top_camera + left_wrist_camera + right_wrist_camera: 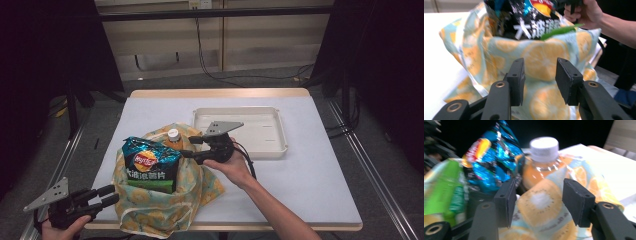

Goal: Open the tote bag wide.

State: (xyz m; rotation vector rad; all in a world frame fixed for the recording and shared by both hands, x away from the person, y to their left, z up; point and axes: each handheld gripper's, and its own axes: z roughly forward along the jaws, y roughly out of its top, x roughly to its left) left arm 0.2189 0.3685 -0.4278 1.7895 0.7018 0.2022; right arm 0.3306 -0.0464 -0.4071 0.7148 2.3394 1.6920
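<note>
A cloth bag (165, 202) printed with orange slices stands near the table's front edge. A blue and green crisp packet (150, 162) and an orange drink bottle (174, 137) with a white cap stick out of its top. My left gripper (111, 195) is at the bag's front left, open and just clear of the cloth. In the left gripper view the jaws (540, 80) stand apart in front of the bag (544, 55). My right gripper (190, 149) is open at the bag's right rim beside the bottle. Its jaws (539, 202) frame the cloth below the bottle (541, 170) and packet (496, 162).
A shallow cream tray (280, 147) lies on the white table (310, 185) behind and to the right of the bag. A person's hand (586, 12) holds the right gripper beyond the bag. Dark stands and cables surround the table.
</note>
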